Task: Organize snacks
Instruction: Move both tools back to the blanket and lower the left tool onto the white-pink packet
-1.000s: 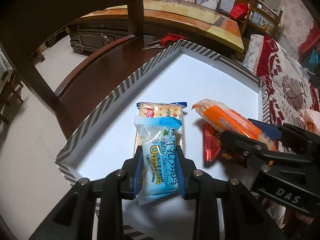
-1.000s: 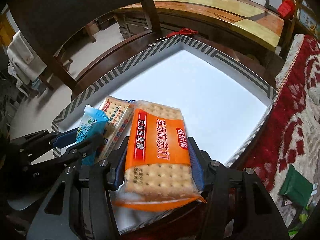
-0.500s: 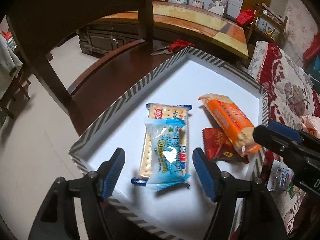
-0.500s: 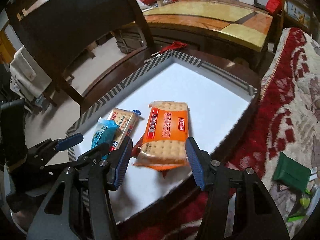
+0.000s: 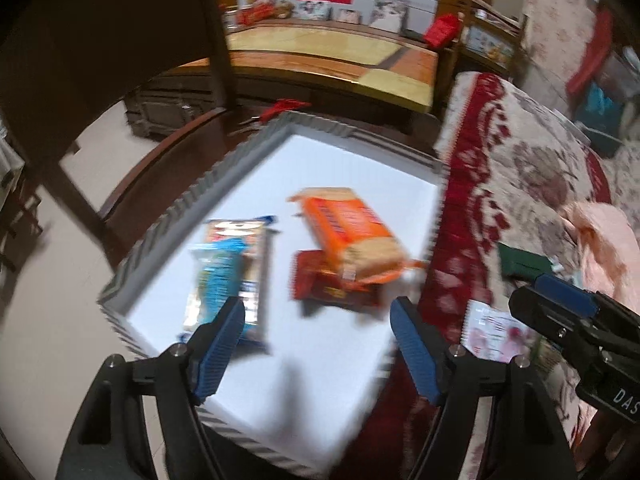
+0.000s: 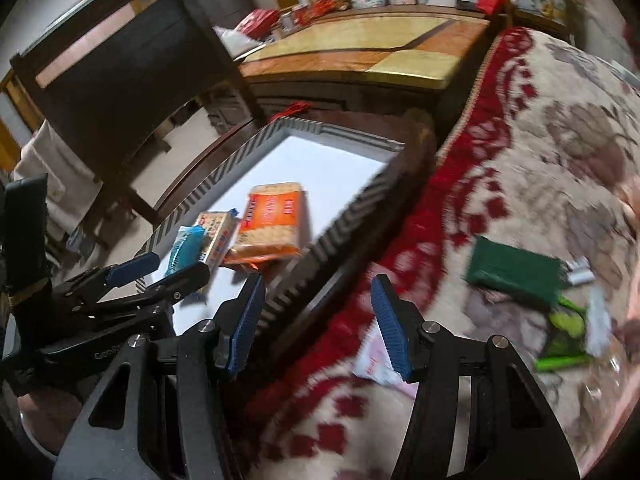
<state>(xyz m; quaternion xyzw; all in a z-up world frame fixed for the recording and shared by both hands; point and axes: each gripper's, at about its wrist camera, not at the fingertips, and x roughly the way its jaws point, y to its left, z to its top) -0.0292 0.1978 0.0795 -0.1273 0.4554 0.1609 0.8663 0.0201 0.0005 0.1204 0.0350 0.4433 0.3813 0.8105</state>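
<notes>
A white box with a striped rim (image 5: 168, 216) (image 6: 224, 172) holds a light blue snack pack (image 5: 218, 276) (image 6: 186, 246) lying on a cracker pack (image 5: 248, 240) (image 6: 216, 230), an orange cracker pack (image 5: 352, 228) (image 6: 272, 216) and a red packet (image 5: 320, 284). My left gripper (image 5: 316, 344) is open and empty above the box's near edge. My right gripper (image 6: 316, 320) is open and empty, right of the box over the blanket. A green packet (image 6: 514, 272) and a pink-white packet (image 6: 378, 364) (image 5: 496, 332) lie on the blanket.
The box sits on a dark wooden chair (image 5: 160, 152) whose backrest rises at the left. A red floral blanket (image 6: 540, 140) covers the surface at the right, with a lime-green wrapper (image 6: 564, 336) on it. A wooden table (image 5: 332, 56) stands behind.
Both grippers let go of their packs, opened and pulled back. The blue pack and the orange pack now lie in the box. The right gripper swung right over the blanket.
</notes>
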